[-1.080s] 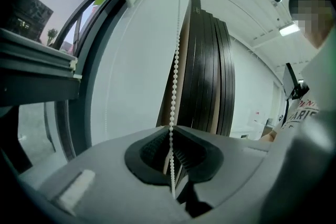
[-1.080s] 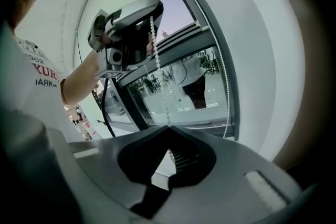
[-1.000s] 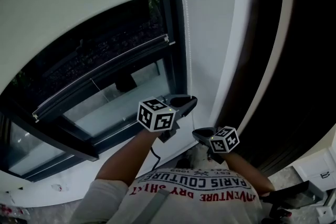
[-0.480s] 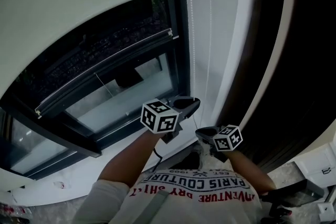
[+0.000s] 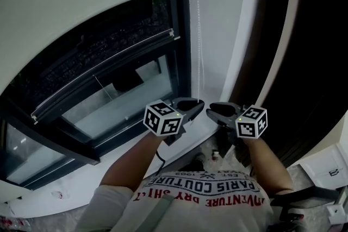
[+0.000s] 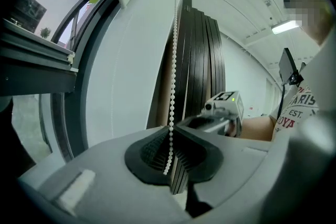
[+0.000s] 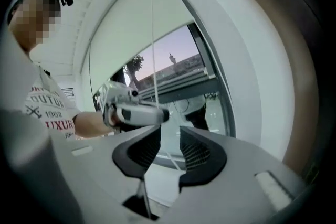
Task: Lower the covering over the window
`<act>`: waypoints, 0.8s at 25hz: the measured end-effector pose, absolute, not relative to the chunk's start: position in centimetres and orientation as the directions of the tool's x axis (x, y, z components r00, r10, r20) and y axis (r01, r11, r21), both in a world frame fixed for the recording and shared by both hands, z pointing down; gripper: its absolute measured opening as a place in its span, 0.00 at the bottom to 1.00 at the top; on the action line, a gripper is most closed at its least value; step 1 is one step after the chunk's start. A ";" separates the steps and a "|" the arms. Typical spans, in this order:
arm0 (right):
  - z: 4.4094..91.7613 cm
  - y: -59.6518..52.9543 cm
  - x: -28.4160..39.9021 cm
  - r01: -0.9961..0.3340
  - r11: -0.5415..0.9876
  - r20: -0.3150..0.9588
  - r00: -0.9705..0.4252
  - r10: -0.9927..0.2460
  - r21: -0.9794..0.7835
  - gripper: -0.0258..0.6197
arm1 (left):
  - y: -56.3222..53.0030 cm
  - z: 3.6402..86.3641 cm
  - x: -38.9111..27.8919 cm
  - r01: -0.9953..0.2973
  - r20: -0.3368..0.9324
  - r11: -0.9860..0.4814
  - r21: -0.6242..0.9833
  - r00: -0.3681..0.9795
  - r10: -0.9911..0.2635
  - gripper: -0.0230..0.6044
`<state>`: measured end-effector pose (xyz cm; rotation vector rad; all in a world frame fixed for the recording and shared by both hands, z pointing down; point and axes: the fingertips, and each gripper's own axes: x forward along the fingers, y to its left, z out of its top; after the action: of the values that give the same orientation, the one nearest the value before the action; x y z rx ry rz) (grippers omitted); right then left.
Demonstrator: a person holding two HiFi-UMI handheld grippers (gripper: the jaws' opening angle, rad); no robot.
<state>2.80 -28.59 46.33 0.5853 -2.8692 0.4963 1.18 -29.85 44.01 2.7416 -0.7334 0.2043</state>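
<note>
Off-white roller blind [image 5: 81, 2] covers the upper part of the dark-framed window [image 5: 119, 89]. Left hand-held gripper [image 5: 197, 105] is clamped on the white bead chain [image 6: 172, 60] beside the frame. Right hand-held gripper [image 5: 212, 110]: jaws just opening, with a chain strand passing between them, unpinched.

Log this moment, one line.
left gripper: shut on white beaded cord; right gripper: jaws just opened, cord between, ungripped; white roller blind: partly lowered
</note>
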 end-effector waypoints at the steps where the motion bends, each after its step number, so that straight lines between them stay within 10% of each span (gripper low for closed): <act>1: 44.1 -28.8 2.7 -0.394 0.880 0.198 -0.915 -0.350 -0.264 0.20 | -29.9 44.0 1.2 -0.507 0.215 -0.829 0.237 0.859 -0.464 0.06; 20: 27.0 -33.9 -2.3 -0.312 0.949 -0.019 -0.949 -0.313 -0.051 0.05 | -31.7 45.4 2.4 -0.487 0.246 -0.851 0.197 0.865 -0.438 0.05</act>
<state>-2.30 -33.95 26.97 0.5019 -3.1280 0.0751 2.38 -31.65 45.35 2.7852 -0.7029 0.2809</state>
